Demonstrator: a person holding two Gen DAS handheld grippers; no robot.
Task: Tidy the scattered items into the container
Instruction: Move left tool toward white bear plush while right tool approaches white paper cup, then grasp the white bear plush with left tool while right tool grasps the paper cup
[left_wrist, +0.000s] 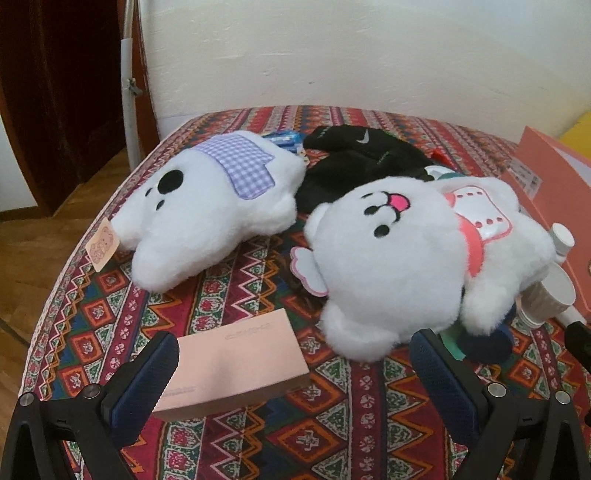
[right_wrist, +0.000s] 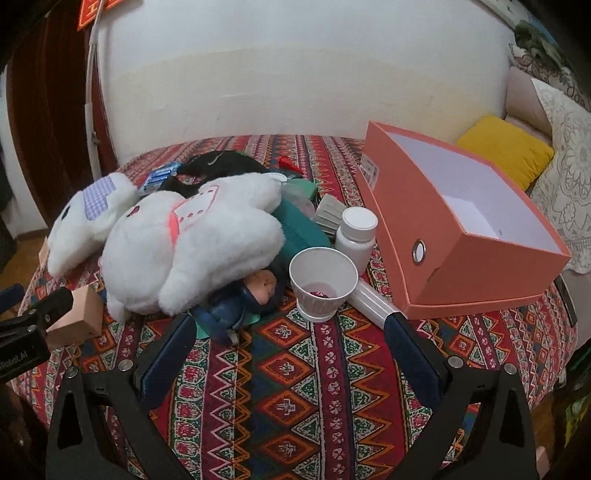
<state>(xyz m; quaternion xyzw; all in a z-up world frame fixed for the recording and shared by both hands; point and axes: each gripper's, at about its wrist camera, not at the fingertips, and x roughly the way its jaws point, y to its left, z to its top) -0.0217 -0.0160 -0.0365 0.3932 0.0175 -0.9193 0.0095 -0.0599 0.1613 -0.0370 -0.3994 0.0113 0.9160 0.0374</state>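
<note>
Early in the tidy: nothing yet in the orange box (right_wrist: 476, 240), open at the right of the counter (right_wrist: 295, 369). Left gripper (left_wrist: 291, 369) wide, empty, low over the pink block (left_wrist: 236, 365); right gripper (right_wrist: 291, 347) wide, empty, facing the cup (right_wrist: 323, 280). Likely next: close on the block, carry right across the plush toys (left_wrist: 388, 266), drop in. Doll (right_wrist: 243, 295) half buried under plush; cup contents unclear; bottle (right_wrist: 356, 236) cut off in the left view.
</note>
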